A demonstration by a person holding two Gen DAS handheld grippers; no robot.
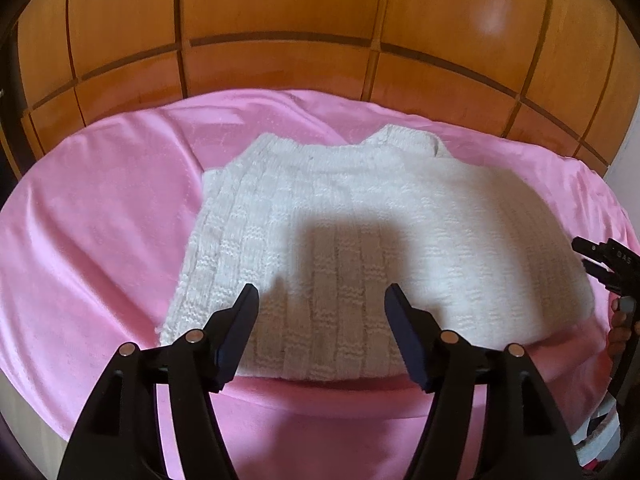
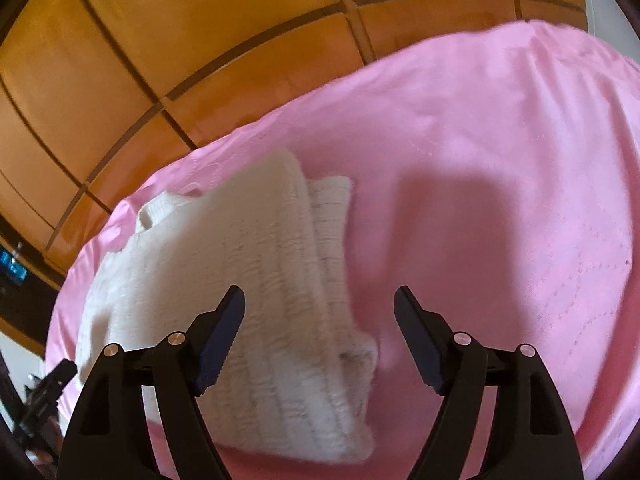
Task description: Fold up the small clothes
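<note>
Spread wide on both grippers, holding nothing.

From the left wrist view: left gripper (image 1: 321,300) hovering over the near edge of the white knitted sweater (image 1: 360,240), which lies flat on the pink blanket (image 1: 100,240), roughly at its middle. Collar pointing toward the far edge, beside the wooden headboard (image 1: 280,20); hem toward the camera, directly under and between the open jaws. Long axis running from near edge to far edge, along the line of the fingers. Left side of the sweater already doubled over, with a thick straight border. Right gripper (image 1: 600,264) seen only partly at the right edge of the picture, just beside the right side of the sweater; not readable here whether open.

From the right wrist view: right gripper (image 2: 319,304) open, above the blanket (image 2: 500,160). Sweater (image 2: 240,280) lying mostly to the left of the jaws, its folded right border and a rolled sleeve part reaching between the fingers. Bare pink cloth under the right finger.

Judgement: both grippers near the hem, left one more centred over it. Probably next a grasp on the near edge and a fold toward the collar.
</note>
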